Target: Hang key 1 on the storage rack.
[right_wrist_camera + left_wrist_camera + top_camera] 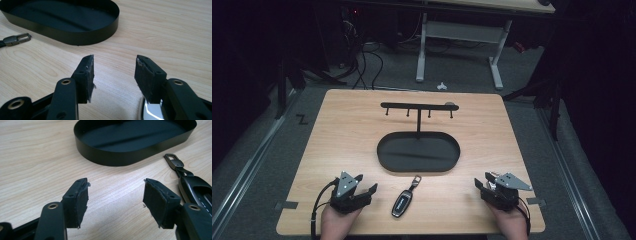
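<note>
Car key fob: lies flat on the wooden table, between the two grippers, nearer the left one; nothing touches it.
Key fob clasp: metal clip on a short strap at the fob's far end, pointing toward the tray (in the right gripper view it shows at the left edge).
Left gripper: held low over the table's near edge, just left of the fob; jaws spread with bare wood between them, pinching nothing. In the left gripper view the fob lies just beyond its right-hand jaw.
Right gripper: held near the table's near right corner, well apart from the fob; jaws spread, nothing between them.
Black oval tray: ahead of both grippers, beyond the fob, its floor bare (its wall shows in the left gripper view and the right gripper view).
Hook stand: a post rising from the tray's far side, carrying a crossbar with small hooks, farthest from both grippers.
</note>
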Tool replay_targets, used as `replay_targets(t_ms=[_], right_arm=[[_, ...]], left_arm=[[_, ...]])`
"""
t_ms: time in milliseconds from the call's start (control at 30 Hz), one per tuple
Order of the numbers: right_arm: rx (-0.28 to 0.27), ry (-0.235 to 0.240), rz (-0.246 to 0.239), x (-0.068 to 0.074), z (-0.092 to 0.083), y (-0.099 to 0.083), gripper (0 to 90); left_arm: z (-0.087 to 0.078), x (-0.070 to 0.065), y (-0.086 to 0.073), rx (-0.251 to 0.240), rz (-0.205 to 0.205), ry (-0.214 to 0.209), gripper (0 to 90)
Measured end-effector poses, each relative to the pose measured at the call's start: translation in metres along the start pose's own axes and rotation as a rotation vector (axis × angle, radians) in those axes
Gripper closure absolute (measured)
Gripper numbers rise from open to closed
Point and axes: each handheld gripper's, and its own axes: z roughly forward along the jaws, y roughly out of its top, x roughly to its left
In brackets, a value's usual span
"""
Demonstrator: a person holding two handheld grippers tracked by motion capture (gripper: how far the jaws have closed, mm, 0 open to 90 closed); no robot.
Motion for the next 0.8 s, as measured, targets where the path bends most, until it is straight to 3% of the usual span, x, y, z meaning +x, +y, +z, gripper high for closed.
replay_targets(t_ms=[333,467,633,700,800], right_arm=[[0.037,-0.007,0.022,0.0,0.004,-0.004,49.9],[0.034,-0.013,0.032,-0.002,0.002,-0.002,49.5],[0.034,-0.01,0.036,-0.002,0.002,-0.001,49.3],[0.029,-0.002,0.025,0.001,0.001,0.0,48.3],[0.019,0.027,-0.023,0.009,0.001,0.003,52.0]], left_arm=[[0.001,-0.001,0.002,-0.005,0.01,-0.003,37.2],[-0.005,-0.009,0.007,-0.017,0.046,-0.002,37.3],[-0.011,-0.016,0.016,-0.006,0.053,0.002,39.2],[-0.013,-0.017,0.017,0.012,0.049,0.005,41.0],[-0.02,-0.018,0.009,0.015,0.084,0.031,43.8]])
